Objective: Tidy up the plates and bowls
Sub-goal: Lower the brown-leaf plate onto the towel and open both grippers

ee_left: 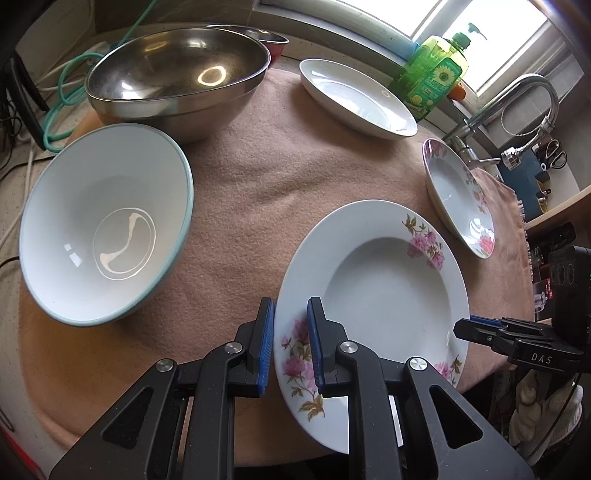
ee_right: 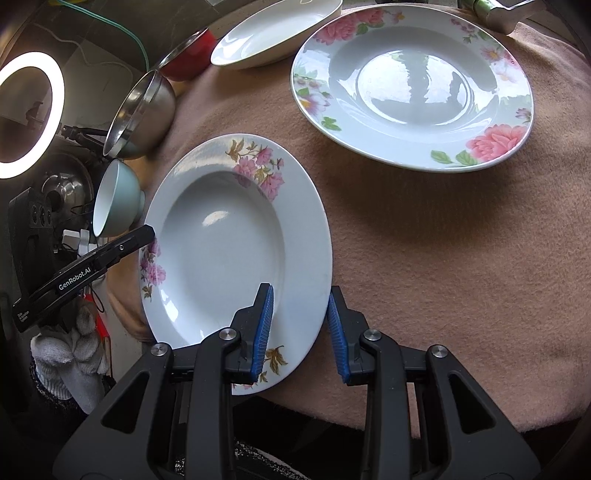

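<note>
A home kitchen: faucet (ee_left: pixel 532 96), dish soap bottle (ee_left: pixel 430 74) by a window (ee_left: pixel 480 33).

Floral plate (ee_right: pixel 229 236) rim between blue fingers (ee_right: pixel 263 328)

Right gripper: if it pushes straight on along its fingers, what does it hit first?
The right gripper straddles the near rim of the pink-flowered plate, so it would likely meet that rim at once, then the tan cloth underneath. Depth is unclear.

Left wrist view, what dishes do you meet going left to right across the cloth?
Blue-rimmed bowl → steel mixing bowl → plain white plate, farther back → nearer floral plate, held at its rim → smaller floral plate at the cloth's right edge.
</note>
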Demonstrator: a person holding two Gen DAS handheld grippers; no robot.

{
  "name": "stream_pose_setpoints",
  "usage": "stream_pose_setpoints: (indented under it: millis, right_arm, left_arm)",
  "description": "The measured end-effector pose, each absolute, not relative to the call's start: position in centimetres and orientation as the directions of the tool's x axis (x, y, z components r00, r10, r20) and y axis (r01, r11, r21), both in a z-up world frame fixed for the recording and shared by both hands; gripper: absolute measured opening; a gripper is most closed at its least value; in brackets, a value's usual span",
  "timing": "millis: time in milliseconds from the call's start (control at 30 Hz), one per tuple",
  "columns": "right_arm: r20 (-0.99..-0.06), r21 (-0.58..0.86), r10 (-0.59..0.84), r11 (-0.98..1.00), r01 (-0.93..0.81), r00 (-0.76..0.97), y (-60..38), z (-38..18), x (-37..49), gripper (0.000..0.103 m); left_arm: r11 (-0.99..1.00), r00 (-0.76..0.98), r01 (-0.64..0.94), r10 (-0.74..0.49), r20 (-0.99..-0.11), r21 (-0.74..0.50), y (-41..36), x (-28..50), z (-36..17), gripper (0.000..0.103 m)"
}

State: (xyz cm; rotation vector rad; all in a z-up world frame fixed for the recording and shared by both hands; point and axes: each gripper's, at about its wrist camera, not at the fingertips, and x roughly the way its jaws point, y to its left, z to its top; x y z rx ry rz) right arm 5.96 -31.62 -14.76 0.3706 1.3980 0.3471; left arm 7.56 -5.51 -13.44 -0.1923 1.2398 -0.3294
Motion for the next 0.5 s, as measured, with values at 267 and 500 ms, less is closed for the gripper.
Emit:
stream_pose_setpoints:
  millis: [267,500]
  right_arm:
    - [-0.894,0.412,0.413,0.910,-0.044,0.177,-32.1,-14.1,5.9,0.031]
    - [-0.901,0.364,0.356,0.931,-0.013,0.248,-34.5,-12.6,5.5,0.065]
  left_arm:
    - [0.944,0.304,0.145,-0.329,-0.894,-0.298,-5.8,7.4,-13.2,0.018]
    - [0.948,0.351,0.145,-0.317,-0.881,-0.283,-5.6,7.2,-11.9,0.030]
